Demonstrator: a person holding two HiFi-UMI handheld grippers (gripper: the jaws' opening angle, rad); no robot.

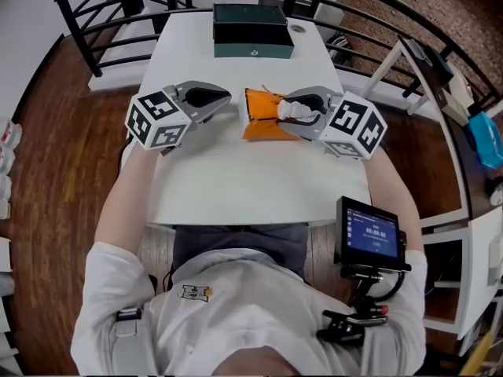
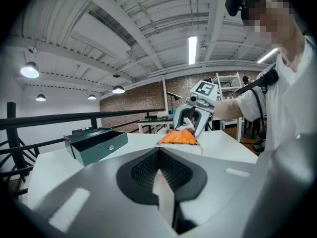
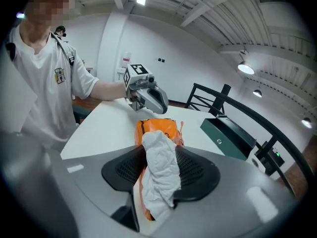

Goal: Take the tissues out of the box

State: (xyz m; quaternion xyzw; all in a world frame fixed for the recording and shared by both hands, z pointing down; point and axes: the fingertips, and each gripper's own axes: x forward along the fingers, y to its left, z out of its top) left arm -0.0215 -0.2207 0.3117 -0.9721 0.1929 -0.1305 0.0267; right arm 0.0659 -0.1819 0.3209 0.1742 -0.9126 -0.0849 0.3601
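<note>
An orange tissue packet (image 1: pixel 261 116) lies flat in the middle of the white table (image 1: pixel 236 187). My right gripper (image 1: pixel 284 113) hovers at the packet's right side, shut on a crumpled white tissue (image 3: pixel 161 172) that hangs between the pads above the packet (image 3: pixel 157 128). My left gripper (image 1: pixel 228 99) is just left of the packet, apart from it, its jaws together and empty. The left gripper view shows the packet (image 2: pixel 179 138) and the right gripper (image 2: pixel 195 118) with the tissue (image 2: pixel 187 124) beyond my closed tips (image 2: pixel 158 151). A dark green box (image 1: pixel 253 30) stands open at the table's far end.
A black railing (image 1: pixel 102 22) runs round the far side of the table. A screen on a mount (image 1: pixel 369 234) sits by the person's right hip. A small round object (image 1: pixel 298 29) lies right of the green box. White shelving (image 1: pixel 440 77) stands at the right.
</note>
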